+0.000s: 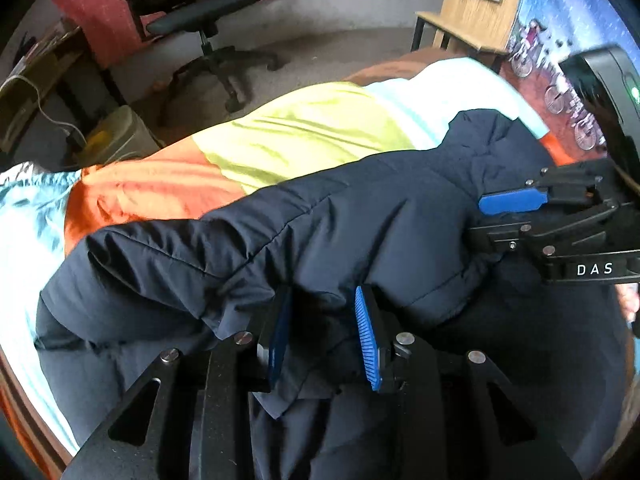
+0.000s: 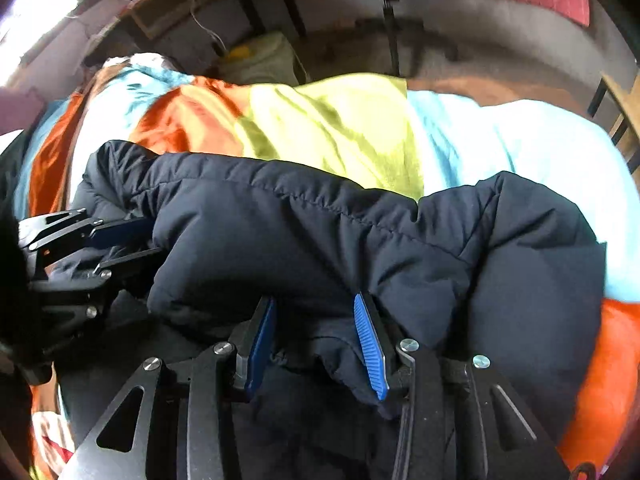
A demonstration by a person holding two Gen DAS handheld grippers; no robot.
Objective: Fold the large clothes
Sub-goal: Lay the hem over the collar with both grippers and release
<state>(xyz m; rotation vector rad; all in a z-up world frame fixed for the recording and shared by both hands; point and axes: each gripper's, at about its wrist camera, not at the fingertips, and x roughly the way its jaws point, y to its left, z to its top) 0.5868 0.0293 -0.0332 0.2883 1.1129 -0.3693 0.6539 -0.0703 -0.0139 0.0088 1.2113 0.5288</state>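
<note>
A dark navy puffy jacket (image 1: 328, 224) lies folded over on a bed with an orange, yellow and light blue cover (image 1: 288, 136). My left gripper (image 1: 326, 320) has its blue pads apart, with a fold of the jacket bulging between them. My right gripper shows at the right of the left wrist view (image 1: 496, 220), its fingers on the jacket's edge. In the right wrist view the jacket (image 2: 320, 232) fills the middle. My right gripper (image 2: 316, 328) has its pads apart around a jacket fold. The left gripper (image 2: 112, 244) shows at the left edge.
A black office chair (image 1: 200, 16) stands on the grey floor beyond the bed. A wooden desk (image 1: 476, 12) is at the far right. A shelf with cables (image 1: 36, 92) and a pale bin (image 1: 116, 132) stand at the left.
</note>
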